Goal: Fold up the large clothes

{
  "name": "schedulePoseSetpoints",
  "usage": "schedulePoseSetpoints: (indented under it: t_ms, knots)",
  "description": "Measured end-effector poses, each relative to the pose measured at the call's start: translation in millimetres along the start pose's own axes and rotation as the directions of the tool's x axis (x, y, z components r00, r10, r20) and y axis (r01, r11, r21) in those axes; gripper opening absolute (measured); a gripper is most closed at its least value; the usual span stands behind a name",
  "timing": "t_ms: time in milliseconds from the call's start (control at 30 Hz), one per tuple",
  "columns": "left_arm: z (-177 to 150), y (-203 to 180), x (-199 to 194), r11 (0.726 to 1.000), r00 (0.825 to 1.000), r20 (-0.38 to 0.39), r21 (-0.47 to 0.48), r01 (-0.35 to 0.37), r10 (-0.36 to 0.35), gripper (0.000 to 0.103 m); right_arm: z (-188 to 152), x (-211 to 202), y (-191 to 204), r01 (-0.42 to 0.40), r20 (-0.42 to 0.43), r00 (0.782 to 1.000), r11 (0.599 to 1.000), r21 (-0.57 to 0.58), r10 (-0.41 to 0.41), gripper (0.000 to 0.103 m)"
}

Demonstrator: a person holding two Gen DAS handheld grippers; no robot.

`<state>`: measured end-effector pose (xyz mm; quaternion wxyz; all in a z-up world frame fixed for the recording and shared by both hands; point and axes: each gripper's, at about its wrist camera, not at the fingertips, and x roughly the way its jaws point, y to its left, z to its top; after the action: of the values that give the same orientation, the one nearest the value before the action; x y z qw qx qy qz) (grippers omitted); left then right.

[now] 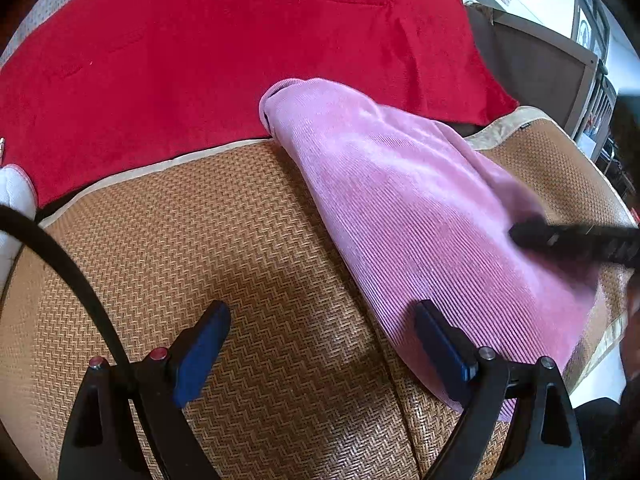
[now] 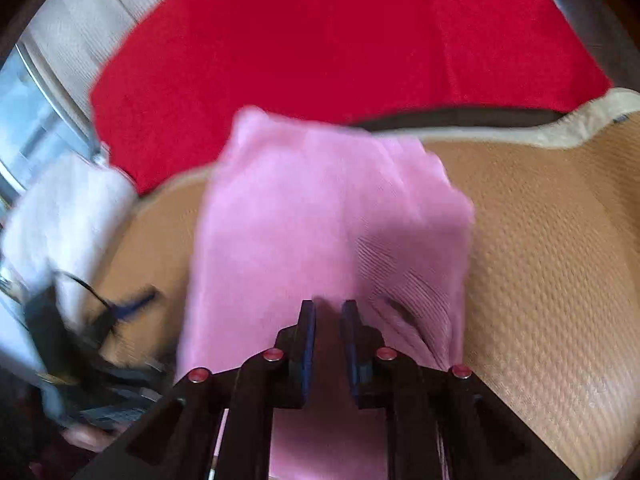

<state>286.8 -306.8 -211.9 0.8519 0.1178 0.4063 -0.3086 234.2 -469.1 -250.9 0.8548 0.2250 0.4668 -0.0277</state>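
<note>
Pink ribbed garment [image 1: 420,216] lies folded into a long strip on the woven mat [image 1: 220,248], running from upper centre to lower right of the left wrist frame; its far end overlaps the red cloth [image 1: 240,48] behind. In the right wrist frame it fills the centre.

Left claw [image 1: 322,344], bottom of its frame: jaws wide, nothing between them, left pad over bare mat, right pad at the garment's near edge. We cannot tell whether that pad touches the fabric.

Right claw [image 2: 328,336], bottom centre of its own frame: jaws narrow, a slim gap showing, over pink fabric. The blur stops us telling whether a pinch of cloth sits in the gap. From the left wrist view it enters at the right edge, over the strip.

Risks, as we judge them:
- A loose or single-layer pinch at the right could drag the top layer off and open the fold.
- The wrinkles just right of the right claw may get pressed into the next fold.
- The far end, lying on red cloth, may pull that cloth along.
- The left claw, closing here, may nip the mat weave instead of fabric.

Count: one pink garment, one red cloth, one mat, one white fabric item [image 2: 72,208] at left, two claws.
</note>
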Motion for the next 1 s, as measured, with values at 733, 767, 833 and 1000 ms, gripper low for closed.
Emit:
schedulePoseSetpoints:
  t_ms: [733,767,833,1000]
  knots:
    - [3.6,5.5,-24.3,0.999,0.998,0.064,-0.052,0.015,-0.011,0.093,-26.5,-36.9,-19.1,-0.108,0.198,0.977,0.989,0.103,0.086,0.018]
    - [4.0,5.3,-26.6,0.998,0.997,0.076,-0.055,0.017,-0.013,0.093,-29.0,-29.6,-19.4,-0.07,0.159,0.986,0.992,0.105,0.053,0.017]
    - [2.5,-0.6,-18.5,1.0,0.999,0.045,-0.027,-0.002,0.003,0.093,-34.8,-9.2,-22.7,-0.05,0.089,0.995,0.992,0.117,0.04,0.016]
    - [-3.5,-15.6,-5.2,0.998,0.998,0.029,0.035,-0.053,0.052,0.093,-33.9,-13.2,-19.2,-0.048,0.095,0.995,0.993,0.109,0.037,0.016]
